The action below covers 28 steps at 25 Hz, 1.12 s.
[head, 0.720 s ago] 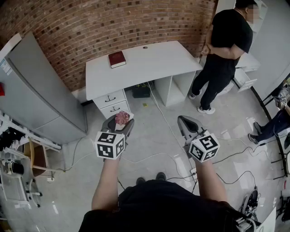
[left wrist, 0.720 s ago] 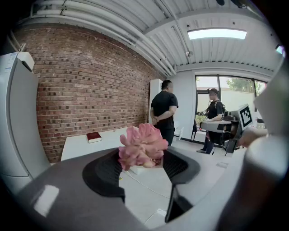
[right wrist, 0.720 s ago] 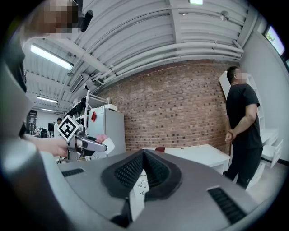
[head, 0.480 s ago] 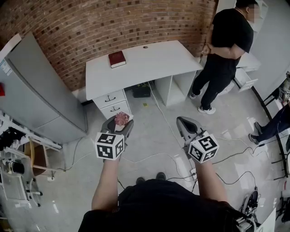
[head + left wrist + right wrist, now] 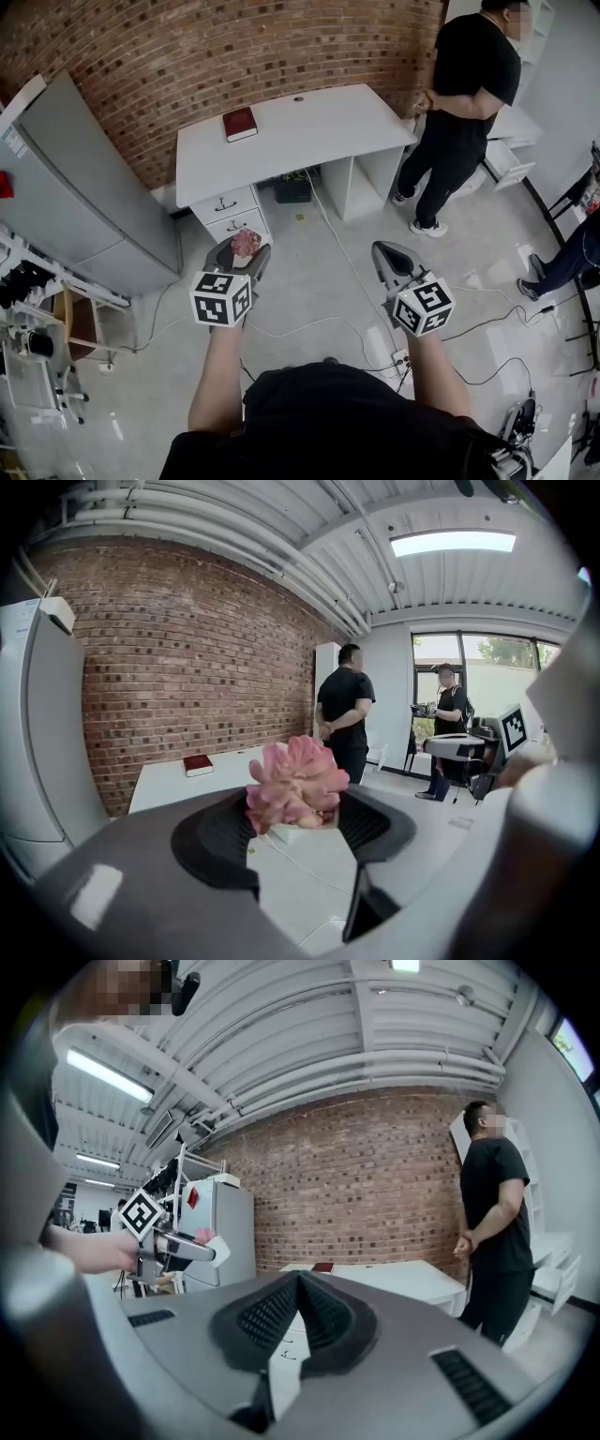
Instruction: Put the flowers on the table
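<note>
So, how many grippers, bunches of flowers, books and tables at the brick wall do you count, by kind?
grippers: 2, the left gripper and the right gripper
pink flowers: 1 bunch
red book: 1
white table: 1
total: 5

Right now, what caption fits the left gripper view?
Left tool holds pink flowers, white table and red book ahead.

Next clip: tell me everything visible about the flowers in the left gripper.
The flowers are a small pink cluster of fleshy, layered petals, possibly artificial, with a yellowish patch low down and a white base beneath. They sit upright between the pads of the left gripper, which is closed on them and holds them in the air above the floor, short of the white table. Nothing else touches them.
</note>
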Available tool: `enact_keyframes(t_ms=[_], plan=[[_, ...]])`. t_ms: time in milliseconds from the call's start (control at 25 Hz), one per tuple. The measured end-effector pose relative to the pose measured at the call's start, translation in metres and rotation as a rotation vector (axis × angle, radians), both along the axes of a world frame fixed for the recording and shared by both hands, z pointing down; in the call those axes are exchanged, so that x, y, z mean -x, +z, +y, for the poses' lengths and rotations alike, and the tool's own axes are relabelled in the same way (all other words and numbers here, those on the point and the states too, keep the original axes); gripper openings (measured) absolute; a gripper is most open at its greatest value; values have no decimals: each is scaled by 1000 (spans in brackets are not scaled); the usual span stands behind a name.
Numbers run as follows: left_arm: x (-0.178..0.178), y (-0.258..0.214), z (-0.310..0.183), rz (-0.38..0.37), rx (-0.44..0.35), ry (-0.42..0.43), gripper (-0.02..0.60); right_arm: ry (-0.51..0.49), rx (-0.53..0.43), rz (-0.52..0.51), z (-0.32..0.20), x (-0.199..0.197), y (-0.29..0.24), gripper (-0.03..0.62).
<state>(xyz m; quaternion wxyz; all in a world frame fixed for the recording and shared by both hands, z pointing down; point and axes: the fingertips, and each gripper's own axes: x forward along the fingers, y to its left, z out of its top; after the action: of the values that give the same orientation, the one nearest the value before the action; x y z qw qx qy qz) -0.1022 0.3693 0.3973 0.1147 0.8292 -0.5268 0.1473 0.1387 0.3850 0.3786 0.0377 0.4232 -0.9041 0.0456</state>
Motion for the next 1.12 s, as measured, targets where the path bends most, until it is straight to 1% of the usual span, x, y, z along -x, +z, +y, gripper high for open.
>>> enact_keyframes(t_ms=[160, 320, 560, 800, 1000, 1120], plan=[[-12, -5, 4, 6, -17, -7, 272, -9, 9, -18, 4, -12, 2, 12], [-19, -3, 5, 8, -8, -7, 272, -5, 8, -14, 6, -21, 4, 12], [-26, -1, -11, 13, -3, 6, 272, 14, 28, -25, -7, -32, 8, 12], [-21, 3, -48, 22, -12, 21, 272, 22, 45, -25, -37, -24, 16, 12], [-10, 6, -90, 21, -13, 30, 272, 24, 74, -18, -80, -12, 22, 12], [5, 10, -118, 22, -3, 20, 272, 5, 97, -12, -109, 4, 28, 12]])
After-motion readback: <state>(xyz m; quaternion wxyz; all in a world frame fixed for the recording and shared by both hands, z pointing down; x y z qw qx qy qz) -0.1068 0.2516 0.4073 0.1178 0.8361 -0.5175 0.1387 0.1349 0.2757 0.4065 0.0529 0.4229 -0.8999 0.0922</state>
